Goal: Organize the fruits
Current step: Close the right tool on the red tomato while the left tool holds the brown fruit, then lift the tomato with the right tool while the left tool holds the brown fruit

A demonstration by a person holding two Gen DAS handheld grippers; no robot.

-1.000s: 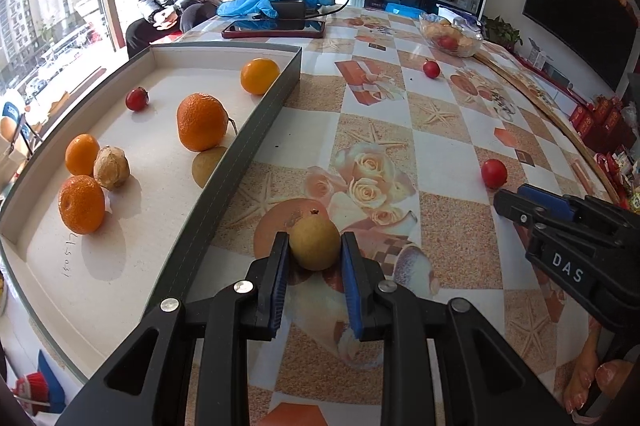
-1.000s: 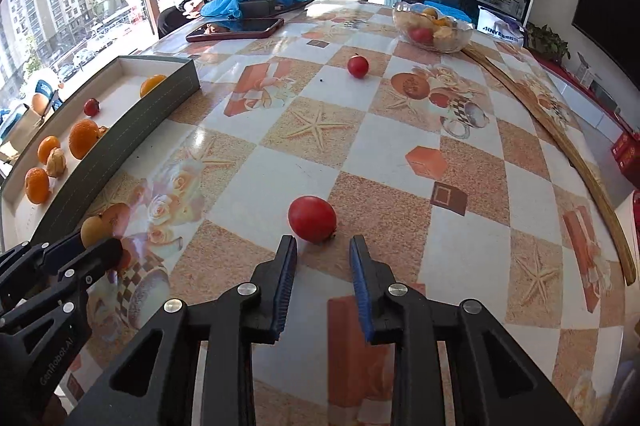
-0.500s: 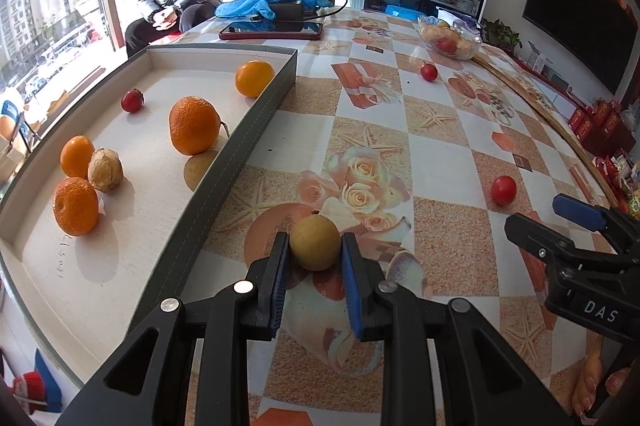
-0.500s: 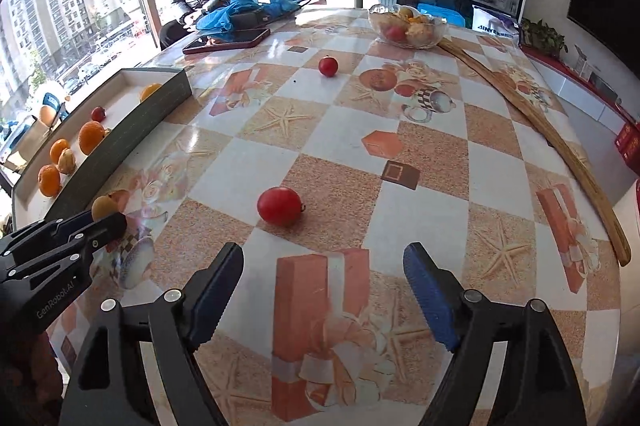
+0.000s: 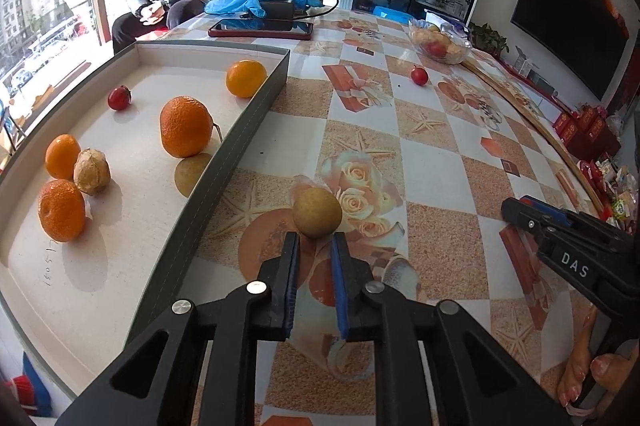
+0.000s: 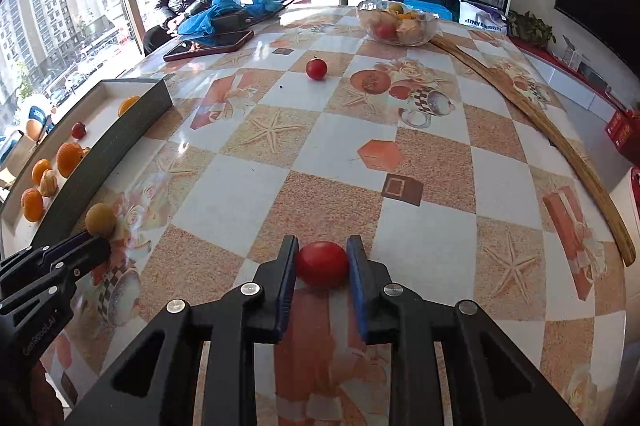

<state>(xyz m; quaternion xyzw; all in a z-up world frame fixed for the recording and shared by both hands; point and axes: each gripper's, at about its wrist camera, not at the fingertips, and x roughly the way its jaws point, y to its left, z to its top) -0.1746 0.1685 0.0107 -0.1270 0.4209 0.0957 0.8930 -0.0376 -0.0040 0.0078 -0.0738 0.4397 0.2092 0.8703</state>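
Note:
My left gripper [image 5: 314,240] is shut on a small yellow-brown pear [image 5: 316,211], pinched at its fingertips just above the table, right of the grey-walled tray [image 5: 224,161]. The tray holds several oranges, a small red fruit [image 5: 119,97] and brown fruits. My right gripper [image 6: 322,244] has its blue pads [image 6: 289,278] closed around a red tomato [image 6: 322,263] on the table. A second tomato [image 6: 316,69] lies farther back. The left gripper also shows in the right wrist view [image 6: 90,240].
A glass bowl [image 6: 396,21] of fruit stands at the back. A phone [image 6: 208,45] and blue cloth [image 6: 232,11] lie at the far edge, where a person sits. A long wooden stick [image 6: 532,117] runs along the table's right side.
The right gripper opened wide, moved forward over the tomato and closed its pads around it. The left gripper moved a little away from the tray, the pear now at its fingertips.

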